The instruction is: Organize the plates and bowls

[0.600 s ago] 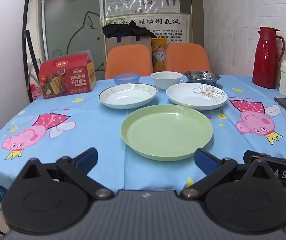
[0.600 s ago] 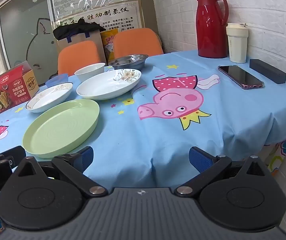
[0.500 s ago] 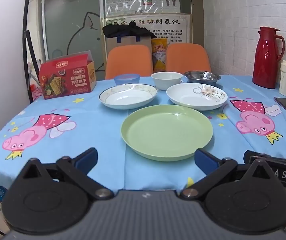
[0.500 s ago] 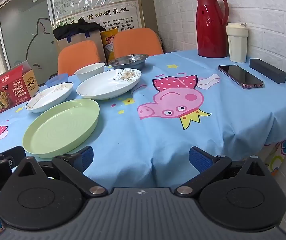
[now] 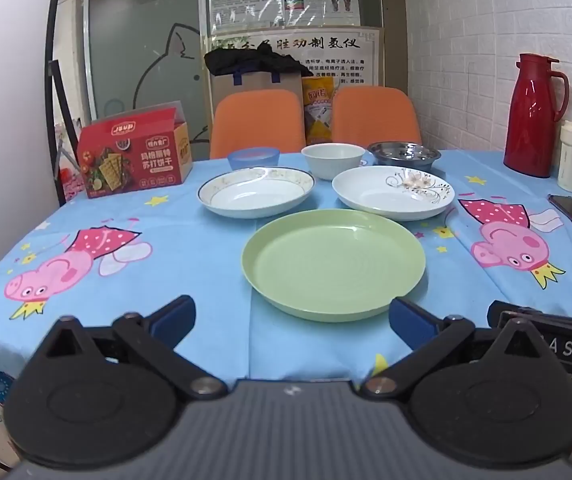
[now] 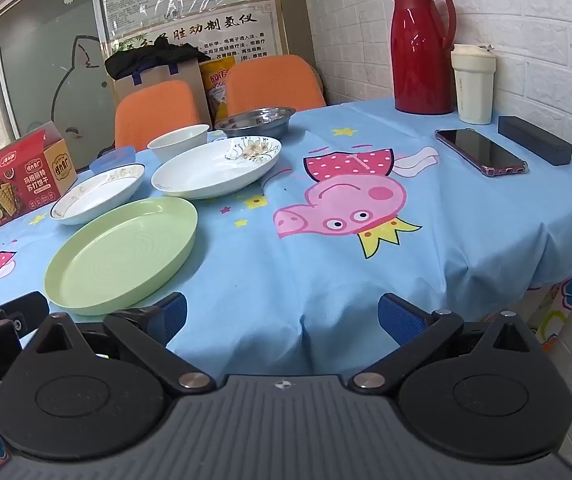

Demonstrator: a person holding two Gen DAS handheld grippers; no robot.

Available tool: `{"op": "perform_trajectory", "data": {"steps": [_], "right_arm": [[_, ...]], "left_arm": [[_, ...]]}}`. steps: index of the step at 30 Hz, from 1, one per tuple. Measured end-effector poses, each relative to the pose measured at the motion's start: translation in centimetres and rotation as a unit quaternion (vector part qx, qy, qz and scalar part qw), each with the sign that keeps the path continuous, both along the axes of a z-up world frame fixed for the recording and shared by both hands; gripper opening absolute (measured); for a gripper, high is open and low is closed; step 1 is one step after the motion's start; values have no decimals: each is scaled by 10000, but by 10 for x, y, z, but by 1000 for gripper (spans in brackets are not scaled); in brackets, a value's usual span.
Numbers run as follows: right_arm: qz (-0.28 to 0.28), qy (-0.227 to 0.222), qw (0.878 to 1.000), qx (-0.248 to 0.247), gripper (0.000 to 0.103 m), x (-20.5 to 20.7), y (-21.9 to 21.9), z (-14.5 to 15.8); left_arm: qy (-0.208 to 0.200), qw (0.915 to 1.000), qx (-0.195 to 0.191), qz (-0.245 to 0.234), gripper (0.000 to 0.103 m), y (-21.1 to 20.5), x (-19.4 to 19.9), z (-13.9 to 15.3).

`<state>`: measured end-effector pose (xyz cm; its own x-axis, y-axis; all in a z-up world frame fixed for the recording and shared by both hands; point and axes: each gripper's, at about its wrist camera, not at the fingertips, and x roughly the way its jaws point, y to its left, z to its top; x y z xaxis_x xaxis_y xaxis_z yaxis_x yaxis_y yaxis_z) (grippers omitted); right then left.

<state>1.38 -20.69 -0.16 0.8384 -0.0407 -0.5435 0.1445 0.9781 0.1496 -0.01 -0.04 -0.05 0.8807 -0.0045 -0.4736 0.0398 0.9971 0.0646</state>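
Note:
A green plate (image 5: 334, 262) lies nearest me on the blue tablecloth; it also shows in the right wrist view (image 6: 123, 252). Behind it lie a gold-rimmed white plate (image 5: 255, 191) and a flower-patterned white plate (image 5: 393, 192). Further back stand a small blue bowl (image 5: 253, 157), a white bowl (image 5: 333, 159) and a steel bowl (image 5: 404, 153). My left gripper (image 5: 292, 320) is open and empty, just short of the green plate's near rim. My right gripper (image 6: 281, 318) is open and empty, to the right of the green plate at the table's front edge.
A red cracker box (image 5: 135, 160) stands at the back left. A red thermos (image 6: 424, 48), a cream cup (image 6: 473, 84), a phone (image 6: 482, 151) and a black case (image 6: 534, 139) are at the right by the brick wall. Two orange chairs (image 5: 255, 120) stand behind the table.

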Motion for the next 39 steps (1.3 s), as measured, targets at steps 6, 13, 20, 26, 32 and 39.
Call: {"op": "perform_trajectory", "data": {"steps": [6, 13, 20, 26, 32, 39], "right_arm": [[-14, -4, 10000, 0, 103, 0, -1, -3], [-9, 0, 10000, 8, 103, 0, -1, 0], [-9, 0, 10000, 5, 103, 0, 0, 0], [-13, 8, 10000, 6, 103, 1, -1, -1], [-8, 9, 10000, 5, 103, 1, 0, -1], [-3, 13, 10000, -1, 103, 0, 1, -1]], "left_arm": [[5, 10000, -41, -30, 102, 1, 0, 0], [-16, 9999, -73, -88, 102, 0, 0, 1], [-46, 9999, -78, -120, 102, 0, -1, 2], [-55, 9999, -115, -107, 102, 0, -1, 2], [-85, 9998, -112, -122, 102, -1, -2, 4], [-92, 9998, -102, -128, 102, -1, -1, 4]]}}
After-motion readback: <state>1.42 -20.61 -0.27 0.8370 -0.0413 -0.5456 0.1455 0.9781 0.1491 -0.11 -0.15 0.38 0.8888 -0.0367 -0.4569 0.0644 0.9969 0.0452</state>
